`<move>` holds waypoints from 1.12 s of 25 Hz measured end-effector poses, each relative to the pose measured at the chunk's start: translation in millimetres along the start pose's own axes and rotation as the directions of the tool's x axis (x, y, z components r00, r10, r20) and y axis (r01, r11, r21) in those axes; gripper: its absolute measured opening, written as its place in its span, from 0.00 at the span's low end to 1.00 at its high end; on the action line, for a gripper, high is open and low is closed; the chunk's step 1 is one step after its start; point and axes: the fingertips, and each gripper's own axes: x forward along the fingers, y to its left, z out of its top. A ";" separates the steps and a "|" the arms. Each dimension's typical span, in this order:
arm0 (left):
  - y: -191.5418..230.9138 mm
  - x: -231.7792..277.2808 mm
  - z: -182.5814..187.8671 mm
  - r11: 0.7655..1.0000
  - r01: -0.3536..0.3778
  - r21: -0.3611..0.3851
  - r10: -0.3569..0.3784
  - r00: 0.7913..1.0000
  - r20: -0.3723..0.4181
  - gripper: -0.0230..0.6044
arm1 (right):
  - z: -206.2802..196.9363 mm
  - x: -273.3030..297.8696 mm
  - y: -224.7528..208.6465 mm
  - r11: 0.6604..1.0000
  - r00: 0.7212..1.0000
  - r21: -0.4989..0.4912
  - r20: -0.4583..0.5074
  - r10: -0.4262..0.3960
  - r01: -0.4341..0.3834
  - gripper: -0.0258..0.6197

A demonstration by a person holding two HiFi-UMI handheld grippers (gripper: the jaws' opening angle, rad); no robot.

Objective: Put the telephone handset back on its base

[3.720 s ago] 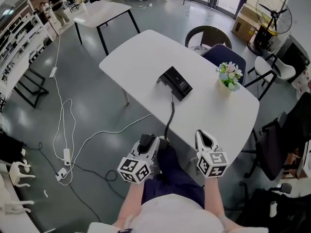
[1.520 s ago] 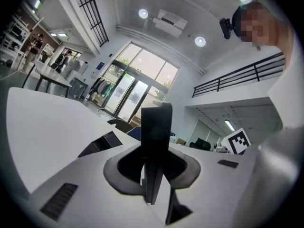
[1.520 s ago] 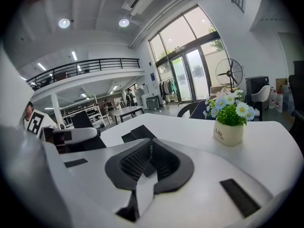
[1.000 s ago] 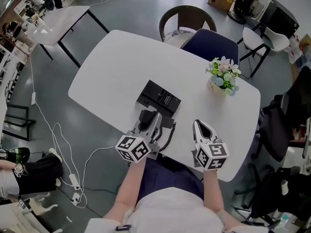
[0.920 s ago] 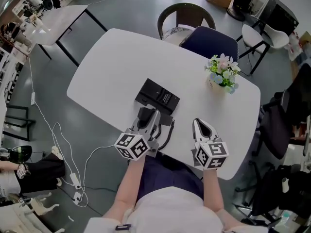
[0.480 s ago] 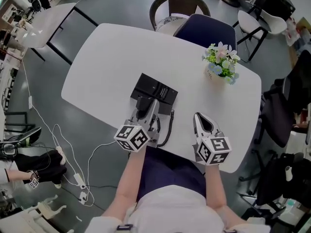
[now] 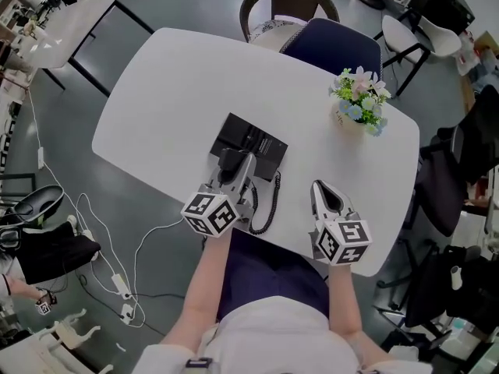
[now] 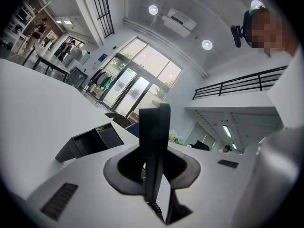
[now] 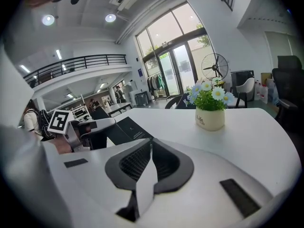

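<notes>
Both the left gripper (image 7: 236, 171) and the right gripper (image 7: 323, 192) have smooth white shells. Behind each claw sits a white cube (image 7: 209, 213) printed with black square markers (one per visible face). Inside the claw the pads (image 9: 135, 160) are dark grey and finely ribbed, and black rectangular slots (image 9: 240, 196) sit further back on the shell. Behind the cubes, the person wears a white short-sleeved top (image 7: 273, 337) and a dark navy lower garment (image 7: 269, 275).

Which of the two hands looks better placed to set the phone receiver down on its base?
Left: the left gripper clamps the handset right at the base; the right gripper is shut, empty, farther away.
</notes>
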 end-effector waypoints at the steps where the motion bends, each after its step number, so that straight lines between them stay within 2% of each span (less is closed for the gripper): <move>1: 0.9 -0.5 0.1 1.000 0.002 -0.004 -0.002 1.000 -0.007 0.17 | 0.3 0.1 0.4 1.000 1.000 -0.001 -0.001 -0.002 0.002 0.10; 17: 16.3 3.7 -14.8 0.995 -0.005 -0.104 -0.012 0.988 -0.157 0.18 | 0.1 21.3 16.0 0.999 0.999 -0.022 -0.030 0.033 -0.034 0.10; 24: 15.1 2.0 -16.0 0.994 0.008 -0.109 -0.030 0.979 -0.200 0.18 | -0.6 18.8 11.2 1.000 0.999 -0.017 -0.031 0.017 -0.017 0.09; 28: 23.6 5.2 -17.3 0.989 -0.017 -0.150 -0.017 0.976 -0.218 0.18 | -0.7 19.4 9.4 1.000 0.999 -0.017 -0.029 0.012 -0.013 0.09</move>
